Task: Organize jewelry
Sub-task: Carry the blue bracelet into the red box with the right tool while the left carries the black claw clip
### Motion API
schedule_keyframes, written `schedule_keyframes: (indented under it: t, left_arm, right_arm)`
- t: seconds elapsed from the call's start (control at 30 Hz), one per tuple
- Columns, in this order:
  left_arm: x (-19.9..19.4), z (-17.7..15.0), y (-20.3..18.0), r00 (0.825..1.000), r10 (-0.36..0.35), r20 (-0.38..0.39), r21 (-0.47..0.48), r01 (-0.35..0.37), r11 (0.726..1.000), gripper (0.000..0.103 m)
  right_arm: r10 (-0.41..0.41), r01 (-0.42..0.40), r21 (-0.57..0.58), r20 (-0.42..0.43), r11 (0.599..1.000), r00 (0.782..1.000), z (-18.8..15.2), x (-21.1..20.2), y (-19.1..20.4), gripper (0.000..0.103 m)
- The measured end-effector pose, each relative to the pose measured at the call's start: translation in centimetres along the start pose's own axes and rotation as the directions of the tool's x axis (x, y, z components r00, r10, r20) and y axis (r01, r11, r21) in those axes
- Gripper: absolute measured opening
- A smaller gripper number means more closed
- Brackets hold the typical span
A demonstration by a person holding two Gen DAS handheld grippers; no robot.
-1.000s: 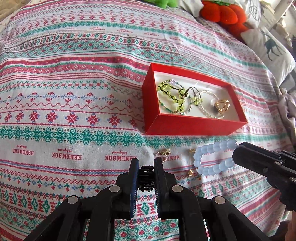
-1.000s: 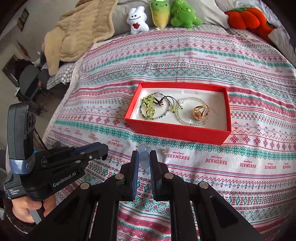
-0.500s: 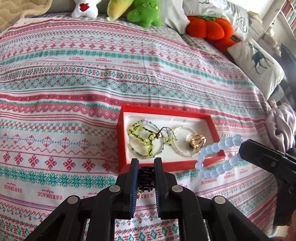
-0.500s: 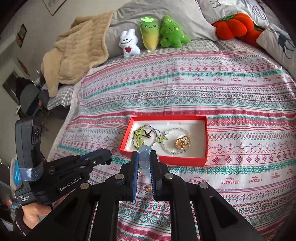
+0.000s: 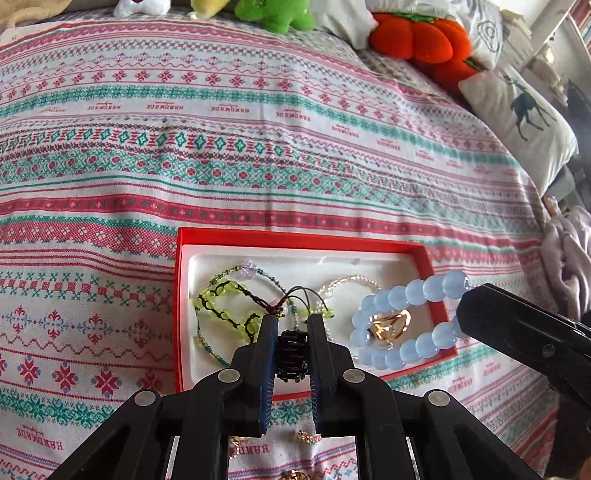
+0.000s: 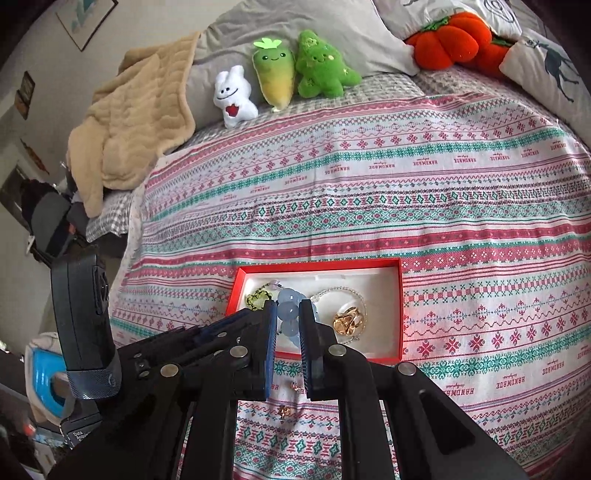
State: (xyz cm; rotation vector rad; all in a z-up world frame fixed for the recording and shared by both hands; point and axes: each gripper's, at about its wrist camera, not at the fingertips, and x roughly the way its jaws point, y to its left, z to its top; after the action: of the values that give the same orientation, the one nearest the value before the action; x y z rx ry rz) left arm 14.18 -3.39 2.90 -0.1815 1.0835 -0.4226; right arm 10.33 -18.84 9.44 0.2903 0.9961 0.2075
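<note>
A bed (image 6: 424, 192) fills the room, spread with a white cover banded in red and green patterns. At its head lie a grey pillow (image 6: 295, 29), a rumpled tan blanket (image 6: 129, 122), three small plush toys (image 6: 288, 74), an orange pumpkin cushion (image 5: 417, 37) and a deer-print pillow (image 5: 517, 110). Framed pictures (image 6: 88, 18) hang on the pale wall to the left.

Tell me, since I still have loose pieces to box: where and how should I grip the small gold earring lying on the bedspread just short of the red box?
The gold earring is tiny and lies flat on the bedspread. Come from straight above, one tool finger on each side, and pinch across its body, probably catching a little fabric.
</note>
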Motion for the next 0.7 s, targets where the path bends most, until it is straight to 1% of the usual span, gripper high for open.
schedule_keyframes:
  t: [0.07,0.13,0.23,0.3,0.33,0.37,0.43,0.53,0.7]
  left_arm:
    - [0.7,0.0,0.4,1.000,0.012,-0.012,-0.010,-0.012,1.000,0.011]
    - [0.9,0.0,0.6,1.000,0.005,-0.012,-0.017,-0.005,1.000,0.011]
    - [0.5,0.0,0.3,1.000,0.002,-0.005,0.000,-0.002,1.000,0.013]
    - [0.0,-0.1,0.1,1.000,0.001,0.001,0.013,-0.001,1.000,0.019]
    - [-0.2,-0.1,0.0,1.000,-0.002,0.003,0.019,0.002,1.000,0.025]
    - [-0.4,-0.2,-0.1,1.000,-0.002,0.009,0.023,0.002,1.000,0.029]
    - [-1.0,-0.3,-0.2,1.000,0.004,0.019,0.030,-0.005,1.000,0.030]
    - [-1.5,-0.5,-0.1,1.000,0.008,0.023,0.031,-0.009,0.999,0.030]
    - [-1.8,-1.1,0.0,0.999,0.034,0.017,0.046,-0.035,0.998,0.030]
  right_arm:
    - [-0.007,0.007,0.004,-0.012,1.000,1.000,0.0,0.6,-0.2,0.013]
    - [-0.012,0.012,0.009,-0.022,1.000,1.000,0.1,1.2,-0.4,0.013]
    - [-0.011,0.011,0.014,-0.031,1.000,0.999,0.1,1.8,-0.5,0.013]
    - [-0.005,0.005,0.014,-0.035,1.000,0.999,0.1,2.0,-0.4,0.013]
    - [0.001,-0.001,0.014,-0.035,1.000,0.999,0.1,2.1,-0.3,0.013]
    - [0.010,-0.010,0.015,-0.035,1.000,0.999,0.1,2.1,-0.1,0.013]
    - [0.017,-0.017,0.005,-0.032,1.000,0.999,0.2,2.1,0.2,0.013]
    - [-0.009,0.009,-0.002,-0.028,1.000,1.000,0.3,2.2,-0.1,0.013]
    - [-0.077,0.077,0.011,-0.044,0.997,0.996,0.2,2.8,-2.1,0.013]
